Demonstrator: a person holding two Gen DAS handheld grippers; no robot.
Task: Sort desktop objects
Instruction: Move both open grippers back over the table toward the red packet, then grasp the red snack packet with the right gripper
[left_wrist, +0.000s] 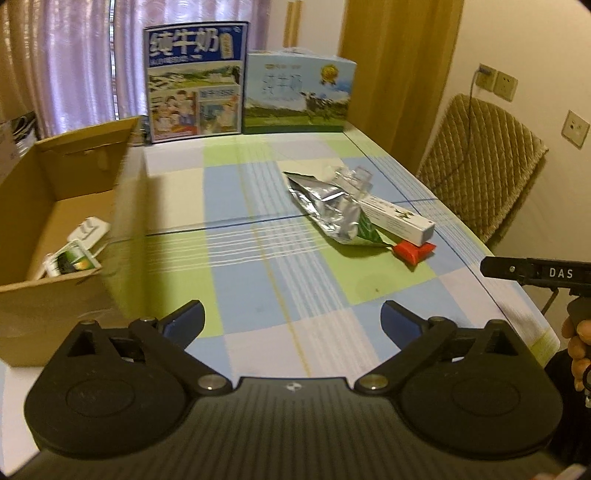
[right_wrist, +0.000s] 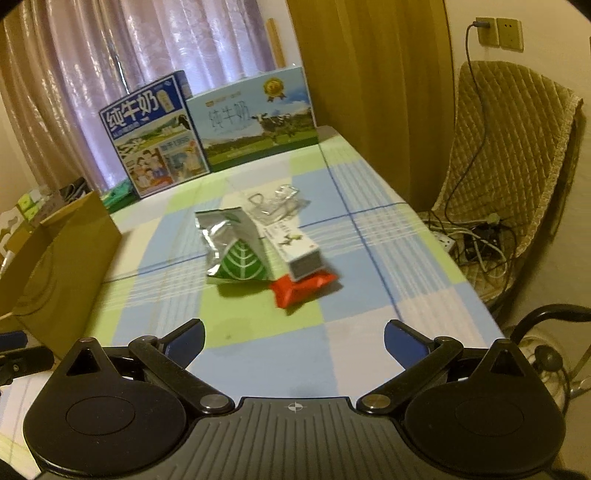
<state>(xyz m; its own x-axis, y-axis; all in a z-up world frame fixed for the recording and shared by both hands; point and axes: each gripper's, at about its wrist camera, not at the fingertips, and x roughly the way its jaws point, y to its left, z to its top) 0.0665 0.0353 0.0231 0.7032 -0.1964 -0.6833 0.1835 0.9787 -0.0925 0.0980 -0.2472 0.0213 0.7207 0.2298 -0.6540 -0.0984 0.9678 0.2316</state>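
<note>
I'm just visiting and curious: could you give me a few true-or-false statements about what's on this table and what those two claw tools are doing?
1. Both grippers, left and right, are open and hold nothing. True.
2. The cardboard box is empty. False: a few small packets lie inside it.
3. The white carton rests partly on the red packet. True.
4. The foil pouch is already in the cardboard box. False: it lies on the tablecloth, beside the white carton.
5. Two milk cases stand at the far end of the table. True.
</note>
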